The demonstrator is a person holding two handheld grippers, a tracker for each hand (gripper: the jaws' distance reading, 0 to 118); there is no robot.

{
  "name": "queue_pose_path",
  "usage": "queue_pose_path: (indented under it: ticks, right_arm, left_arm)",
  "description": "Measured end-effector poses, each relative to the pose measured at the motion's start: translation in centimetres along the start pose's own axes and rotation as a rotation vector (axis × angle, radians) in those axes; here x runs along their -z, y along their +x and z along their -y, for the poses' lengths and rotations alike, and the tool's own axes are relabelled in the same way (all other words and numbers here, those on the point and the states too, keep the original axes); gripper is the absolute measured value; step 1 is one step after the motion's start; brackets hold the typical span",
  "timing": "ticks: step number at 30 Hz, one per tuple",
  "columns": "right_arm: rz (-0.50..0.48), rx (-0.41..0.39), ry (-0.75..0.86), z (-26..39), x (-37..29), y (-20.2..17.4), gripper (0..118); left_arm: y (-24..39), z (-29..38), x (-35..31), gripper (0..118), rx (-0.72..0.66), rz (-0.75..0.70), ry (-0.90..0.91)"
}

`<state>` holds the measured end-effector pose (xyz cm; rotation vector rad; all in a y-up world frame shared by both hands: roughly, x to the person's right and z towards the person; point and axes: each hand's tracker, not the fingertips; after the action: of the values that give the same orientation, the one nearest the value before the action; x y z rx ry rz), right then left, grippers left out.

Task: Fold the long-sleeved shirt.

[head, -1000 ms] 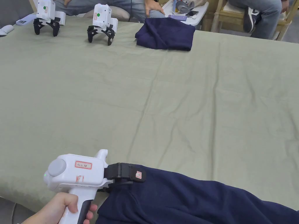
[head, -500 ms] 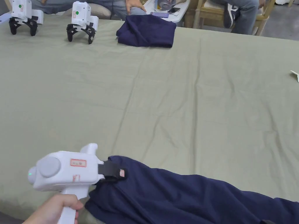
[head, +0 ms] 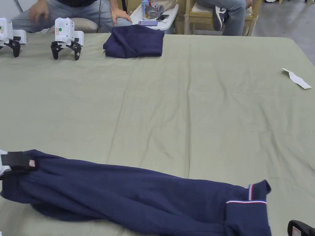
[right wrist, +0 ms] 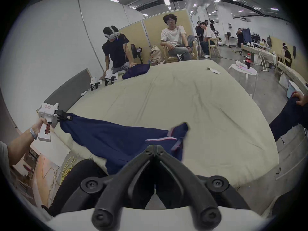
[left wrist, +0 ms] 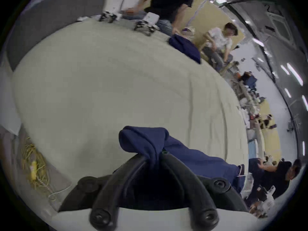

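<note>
A navy long-sleeved shirt point(head: 138, 196) lies stretched in a long band along the near edge of the table point(head: 184, 107). Its end with red and white stripes point(head: 249, 196) points right. My left gripper point(head: 18, 161) is shut on the shirt's left end. In the left gripper view a bunch of navy cloth point(left wrist: 143, 141) is pinched between the jaws of the left gripper point(left wrist: 154, 157). My right gripper point(head: 300, 229) sits at the bottom right corner, just right of the shirt and apart from it. In the right gripper view the right gripper point(right wrist: 155, 148) has its tips together with nothing between them, the shirt point(right wrist: 116, 138) beyond.
A folded navy garment point(head: 133, 41) lies at the far edge. Two spare grippers point(head: 66, 38) point(head: 9, 40) stand at the far left. A white paper strip point(head: 297, 79) lies at the right. People sit beyond the far edge. An olive sheet covers the table.
My left gripper has moved left with the shirt's end, drawing the shirt out along the near edge. The head camera has turned right, so the striped end and my right gripper now show.
</note>
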<state>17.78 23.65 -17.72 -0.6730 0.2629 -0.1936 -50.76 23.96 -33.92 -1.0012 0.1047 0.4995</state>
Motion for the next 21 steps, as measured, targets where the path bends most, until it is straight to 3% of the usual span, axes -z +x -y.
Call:
queue_pose_path:
  ticks: [6,8,12,13,16,21]
  right_arm:
    - [-0.012,0.014,0.015,0.3,-0.7,0.4,0]
    - [-0.012,0.014,0.024,0.3,-1.0,0.6,0]
    - [-0.018,0.037,0.061,0.6,-1.9,1.4,0]
    - [-0.022,0.048,0.067,0.7,-2.2,1.7,0]
    - [-0.014,0.069,0.079,1.2,-3.0,2.7,0]
    - [0.027,0.119,0.105,2.1,-5.3,5.1,0]
  left_arm:
    - [2.7,-0.7,-4.0,3,-0.038,-0.011,0.016]
    - [8.8,1.5,-5.7,3,0.081,0.039,-0.033]
    - [18.2,5.6,-6.8,3,0.165,0.221,-0.120]
    - [16.3,3.8,-4.8,3,0.164,0.261,-0.134]
    - [23.2,6.5,-2.4,4,0.232,0.377,-0.221]
    - [34.7,13.4,4.8,4,0.328,0.406,-0.341]
